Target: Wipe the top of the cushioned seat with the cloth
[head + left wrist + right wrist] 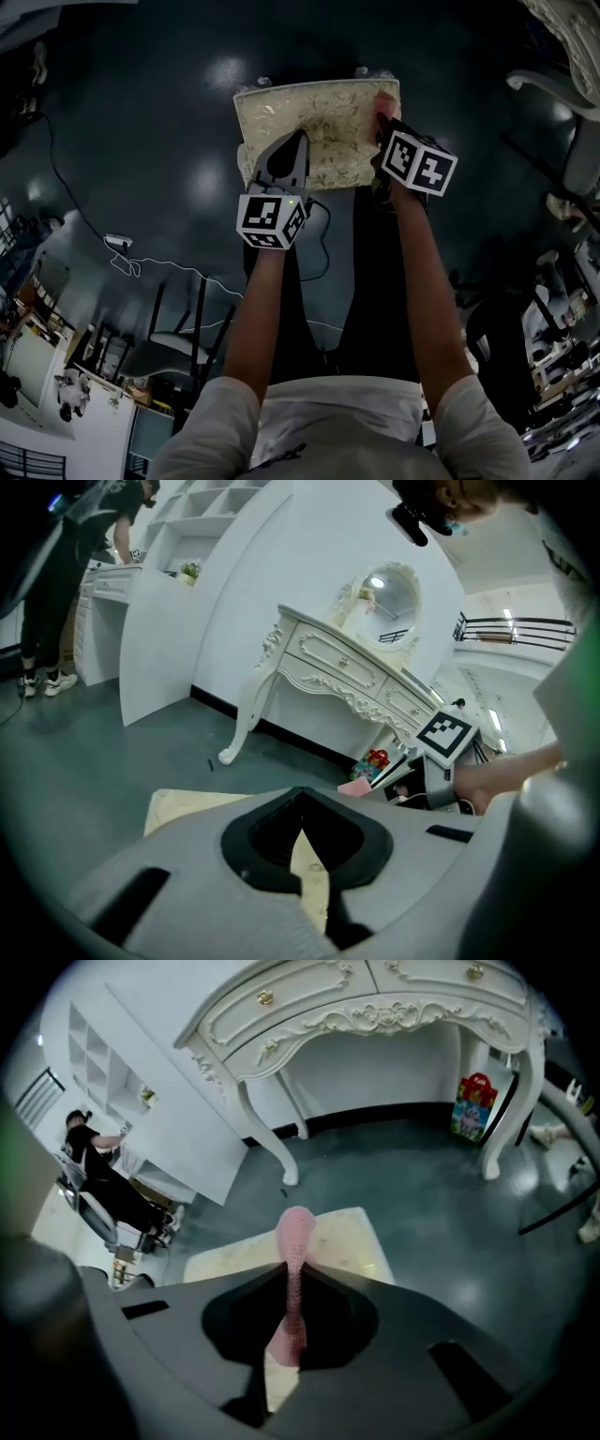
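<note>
Pink cloth [294,1237] pinched in the right gripper [384,124] at the seat's [309,112] three o'clock edge. Left gripper [298,142] is closed, empty, over six o'clock.

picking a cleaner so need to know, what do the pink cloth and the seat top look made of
The pink cloth looks like a soft knit or microfibre, matte; a fine dotted texture shows where the right gripper pinches it. The seat top seems woven upholstery fabric, cream with a pale leafy pattern and slight sheen; the fibre cannot be told.
</note>
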The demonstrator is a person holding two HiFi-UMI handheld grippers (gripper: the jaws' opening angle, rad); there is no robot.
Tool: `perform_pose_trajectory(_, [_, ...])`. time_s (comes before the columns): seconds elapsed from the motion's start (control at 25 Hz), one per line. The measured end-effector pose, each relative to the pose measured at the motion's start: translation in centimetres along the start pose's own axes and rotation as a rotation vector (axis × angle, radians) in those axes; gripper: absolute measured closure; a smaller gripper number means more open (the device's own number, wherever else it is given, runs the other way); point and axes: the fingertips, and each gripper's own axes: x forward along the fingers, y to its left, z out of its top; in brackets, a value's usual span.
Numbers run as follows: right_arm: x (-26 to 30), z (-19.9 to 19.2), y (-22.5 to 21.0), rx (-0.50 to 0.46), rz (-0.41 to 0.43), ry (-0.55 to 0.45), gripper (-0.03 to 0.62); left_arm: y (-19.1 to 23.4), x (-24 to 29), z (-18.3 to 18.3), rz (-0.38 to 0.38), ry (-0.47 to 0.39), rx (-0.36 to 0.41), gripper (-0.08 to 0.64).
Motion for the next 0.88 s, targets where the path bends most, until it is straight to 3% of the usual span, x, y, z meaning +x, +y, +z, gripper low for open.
perform_pose_trajectory(0.16, [2.0, -3.7, 9.8, -0.023, 0.215, 0.075, 0.569, 4.7, -3.6, 1.1, 0.075, -0.023, -0.007, 0.546])
perform_pose_trajectory(0.28, [4.7, -6.8, 16.5, -0.059, 0.299, 0.141, 0.568, 9.0, -6.2, 1.7, 0.117, -0.036, -0.008, 0.546])
perform_pose_trajectory(0.56, [10.3, -11.9, 25.5, -0.170, 0.315, 0.263, 0.568, 14.7, -10.8, 2.1, 0.148, -0.049, 0.006, 0.546])
perform_pose_trajectory(0.72, [11.9, -13.2, 25.9, -0.214, 0.251, 0.308, 0.566, 15.7, -11.8, 2.2, 0.145, -0.047, 0.001, 0.546])
perform_pose_trajectory(0.88, [11.4, -12.8, 25.1, -0.227, 0.271, 0.283, 0.568, 15.3, -11.3, 2.1, 0.143, -0.042, 0.002, 0.546])
